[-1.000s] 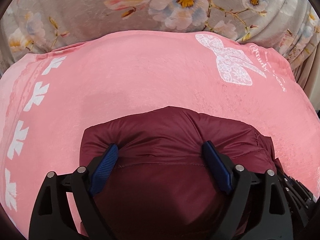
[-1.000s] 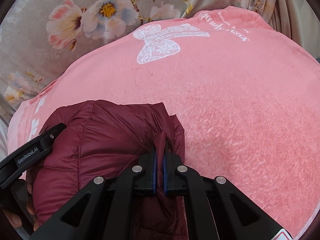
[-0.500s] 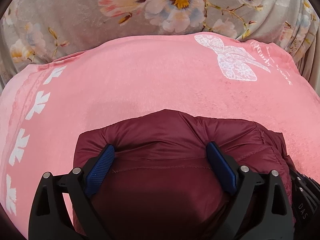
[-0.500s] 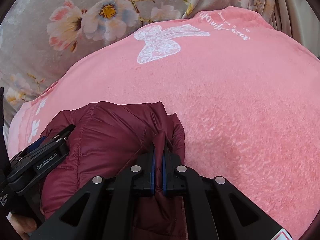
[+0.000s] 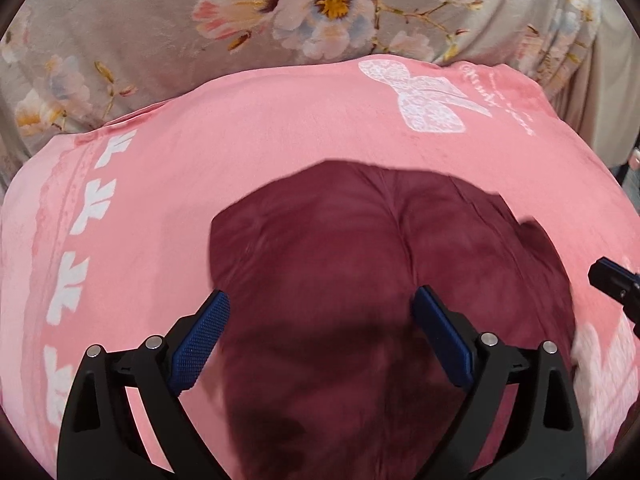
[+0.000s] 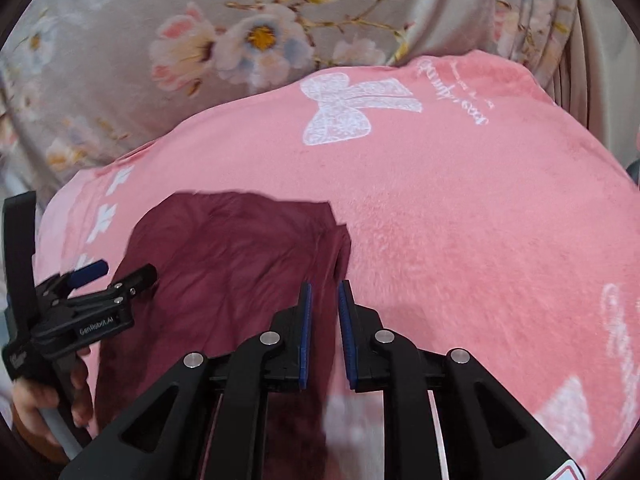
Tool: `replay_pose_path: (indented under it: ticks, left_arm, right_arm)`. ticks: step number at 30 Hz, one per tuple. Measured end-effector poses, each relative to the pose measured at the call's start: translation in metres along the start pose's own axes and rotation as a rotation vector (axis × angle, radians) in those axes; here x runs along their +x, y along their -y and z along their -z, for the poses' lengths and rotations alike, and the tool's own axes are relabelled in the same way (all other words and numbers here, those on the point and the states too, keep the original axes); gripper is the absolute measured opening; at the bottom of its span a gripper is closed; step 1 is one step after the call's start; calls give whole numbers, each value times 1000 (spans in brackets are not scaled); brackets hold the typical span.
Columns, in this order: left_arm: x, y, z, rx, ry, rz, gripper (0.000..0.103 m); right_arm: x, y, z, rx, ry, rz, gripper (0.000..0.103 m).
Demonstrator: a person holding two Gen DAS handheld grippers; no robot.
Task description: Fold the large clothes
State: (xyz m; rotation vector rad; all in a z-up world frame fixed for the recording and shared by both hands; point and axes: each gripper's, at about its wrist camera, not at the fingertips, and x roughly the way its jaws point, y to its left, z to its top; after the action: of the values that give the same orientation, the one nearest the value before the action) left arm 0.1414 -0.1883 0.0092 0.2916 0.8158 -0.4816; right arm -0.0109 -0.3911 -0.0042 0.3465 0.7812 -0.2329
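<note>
The left tool (image 5: 320,328) is showing black angular arms with triangular cut-outs, silver round rivets and blue cross-hatched pads (image 5: 200,338). The right tool (image 6: 324,332) is showing the same black frame, four silver rivets and blue pads (image 6: 305,334). On the left tool's side, white "GenRobot.AI" lettering is showing; a hand (image 6: 36,408) is showing beneath it.
</note>
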Motion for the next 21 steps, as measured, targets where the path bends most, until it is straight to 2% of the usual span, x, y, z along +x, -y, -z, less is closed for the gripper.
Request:
replay_pose_path:
  ticks: [4,6,8,10,12,13,14,16,19,21]
  left_arm:
    - [-25,3,38,-4,-40,37,91]
    - [-30,2,53,-39,-52,60,91]
    - [-32,3,66,-49,-66,57,91]
    - [-30,6,76,-39,-72,20,91]
    - [-28,6,82,-47,-75,5,91]
    - [-28,5,84,-59,-78,4,92]
    - [-27,3,85,-68,-81,3,93]
    - [-26,0,88,-82,-89,0,92]
    - [-27,-2,93,-85,-92,-8,93]
    - [-25,-3,96,-91,-96,0,93]
  right_arm:
    - [-10,-3,42,-35,-63,-58,16]
    - [-10,-5,56,-35,-59,-72,22]
    - [-10,-4,64,-29,-42,-58,56]
    - [-6,-3,69,-20,-39,-60,59]
    - [1,-2,71,-13,-61,-71,52]
    - [4,-2,73,-5,-75,-87,30]
    - [3,-1,75,6,-74,-92,14]
    - [-6,-2,77,7,-56,-78,7]
    - [-23,-1,86,3,-29,-47,5]
    - [-21,1,94,7,-57,-33,5]
